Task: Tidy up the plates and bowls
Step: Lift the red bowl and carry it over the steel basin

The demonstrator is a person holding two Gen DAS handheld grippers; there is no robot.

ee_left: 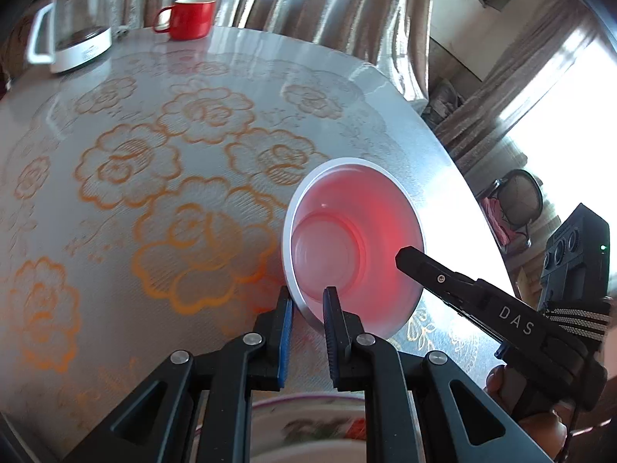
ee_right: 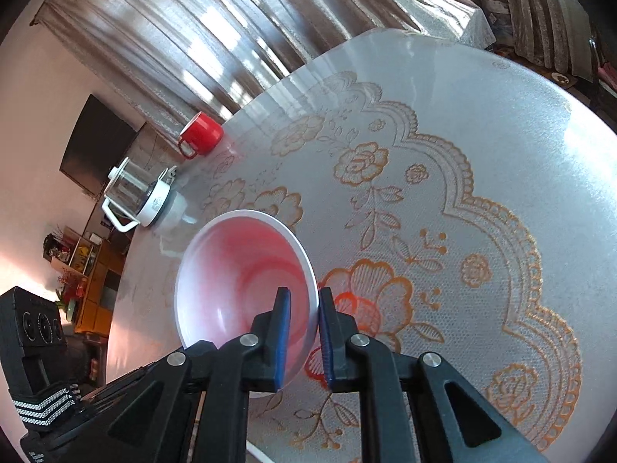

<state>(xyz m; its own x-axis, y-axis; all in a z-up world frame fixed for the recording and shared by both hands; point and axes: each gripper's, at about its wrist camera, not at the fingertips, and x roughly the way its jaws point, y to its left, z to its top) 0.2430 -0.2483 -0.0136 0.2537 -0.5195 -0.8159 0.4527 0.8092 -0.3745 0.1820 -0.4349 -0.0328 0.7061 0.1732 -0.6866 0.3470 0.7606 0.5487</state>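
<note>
A white bowl with a reddish translucent wall is held tilted above the round table. My left gripper is shut on its near rim, one blue pad inside, one outside. My right gripper reaches in from the right and grips the opposite rim. In the right wrist view the same bowl sits between my right gripper's blue pads, which are shut on its rim. A floral plate lies below my left gripper at the bottom edge.
The table has a lace cloth with orange flowers. A red mug and a glass kettle on a white base stand at the far edge; both also show in the right wrist view, the mug and the kettle. Curtains hang behind.
</note>
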